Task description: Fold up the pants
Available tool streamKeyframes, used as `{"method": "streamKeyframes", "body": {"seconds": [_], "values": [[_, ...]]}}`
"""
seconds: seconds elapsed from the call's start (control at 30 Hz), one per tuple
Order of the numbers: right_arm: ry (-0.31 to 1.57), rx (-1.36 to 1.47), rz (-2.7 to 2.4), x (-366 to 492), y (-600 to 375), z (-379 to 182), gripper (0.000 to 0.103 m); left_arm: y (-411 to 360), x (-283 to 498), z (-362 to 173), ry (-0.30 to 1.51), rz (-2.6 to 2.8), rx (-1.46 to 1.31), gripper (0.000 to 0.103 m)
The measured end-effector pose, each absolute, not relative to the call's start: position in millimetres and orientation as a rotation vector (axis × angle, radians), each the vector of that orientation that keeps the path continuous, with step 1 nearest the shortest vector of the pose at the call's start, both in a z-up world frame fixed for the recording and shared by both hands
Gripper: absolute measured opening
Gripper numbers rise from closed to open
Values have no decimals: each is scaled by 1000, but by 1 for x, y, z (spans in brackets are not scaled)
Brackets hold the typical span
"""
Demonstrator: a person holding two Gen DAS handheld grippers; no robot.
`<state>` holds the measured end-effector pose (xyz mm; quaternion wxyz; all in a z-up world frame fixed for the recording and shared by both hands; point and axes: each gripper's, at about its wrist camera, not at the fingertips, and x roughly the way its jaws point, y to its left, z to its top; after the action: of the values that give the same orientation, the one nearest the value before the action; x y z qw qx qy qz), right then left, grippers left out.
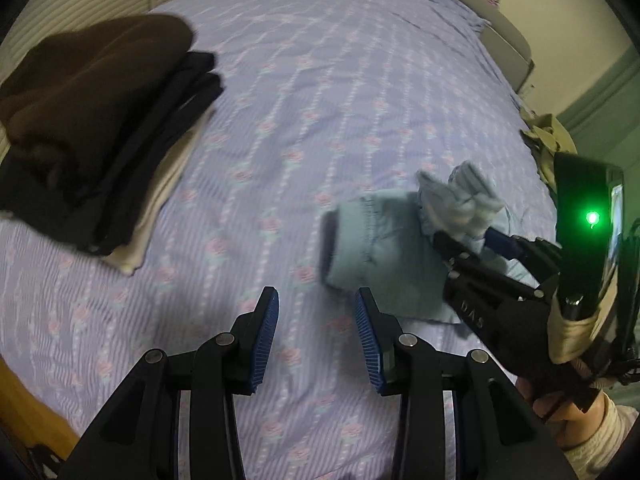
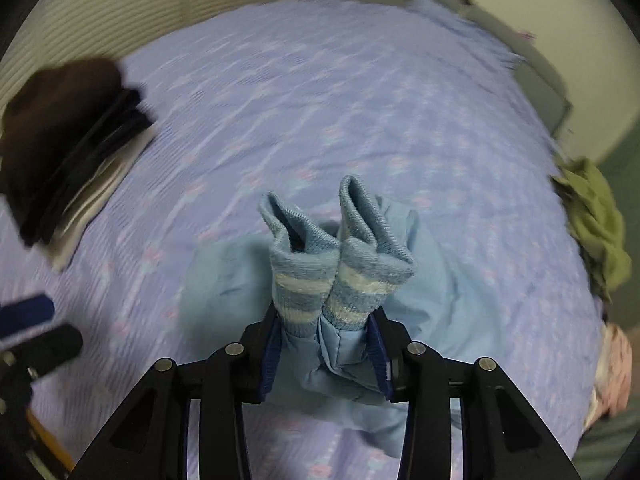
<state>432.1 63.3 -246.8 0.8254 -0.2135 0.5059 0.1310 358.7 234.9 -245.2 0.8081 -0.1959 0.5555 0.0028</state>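
Observation:
Small light-blue pants (image 1: 384,256) lie on the purple flowered bedspread (image 1: 320,100), partly folded, with striped knit leg cuffs (image 2: 340,264) sticking up. My right gripper (image 2: 326,352) is shut on the pants just below the two cuffs and lifts that end; it also shows in the left wrist view (image 1: 468,240) at the right. My left gripper (image 1: 316,336) is open and empty, hovering over the bedspread just left of the pants. Its blue pad shows blurred in the right wrist view (image 2: 28,312).
A stack of folded dark and cream clothes (image 1: 92,136) sits at the left of the bed, also in the right wrist view (image 2: 68,152). An olive garment (image 2: 592,224) lies crumpled at the right edge. A headboard (image 1: 492,40) is at the far end.

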Motion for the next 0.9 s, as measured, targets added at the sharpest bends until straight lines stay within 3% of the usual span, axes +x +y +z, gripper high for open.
{"method": "streamKeyframes", "body": {"seconds": [0.1,0.17,0.2,0.5,0.77,0.8,0.87,0.9], "values": [[1123,-409,393,428,71,-255,49,245,353,-251,1197,20,-442,38],[1160,-372,466,424,71,-260,62,248,351,-252,1200,25,-449,38],[1164,-362,483,423,70,-260,64,249,350,-251,1198,27,-449,38],[1216,-109,639,414,32,-226,66,247,353,-227,1131,34,-457,44],[1054,-12,628,385,-31,-152,66,202,365,-199,1078,-49,-403,51],[1042,-2,590,386,-41,-148,68,194,367,-197,1075,-59,-400,54],[1006,34,461,391,-75,-143,84,177,375,-197,1076,-84,-414,57],[990,58,384,395,-95,-145,84,171,377,-197,1078,-92,-422,59]]}}
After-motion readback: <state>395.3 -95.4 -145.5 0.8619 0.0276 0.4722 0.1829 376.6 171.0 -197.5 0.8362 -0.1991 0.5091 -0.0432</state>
